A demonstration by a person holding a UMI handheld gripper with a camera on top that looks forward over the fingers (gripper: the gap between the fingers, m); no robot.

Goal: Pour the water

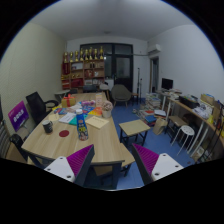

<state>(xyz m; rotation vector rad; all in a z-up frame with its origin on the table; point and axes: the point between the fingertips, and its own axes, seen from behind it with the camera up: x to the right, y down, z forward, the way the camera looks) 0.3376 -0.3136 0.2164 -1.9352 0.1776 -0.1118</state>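
1. Gripper view, the only 1 we get: the gripper is held high and well back from everything. Its 2 fingers are spread wide, pink pads facing each other across a big gap, and nothing is between them, so it's carrying nothing.
2. What lies under that gap is only a dark office chair pushed up to the near edge of the long light wooden table.
3. Where's the water stuff? Honestly hard to call. The best candidate I can make out is a small dark mug standing upright on the table's left part, beyond the fingers and off to the left of their line.
4. A colourful pile of clutter sits further along the table, ahead and slightly left. There may be a bottle or jug in it, but it's too small to tell.
5. So the relation that matters: the table's long axis runs away from the fingers, and everything pourable is ahead and left, well apart from the pads. My guess is the next move is forward, down and leftward, jaws kept wide.
6. Also around: a small wooden side table ahead to the right, and a red-brown shelf on the far wall.
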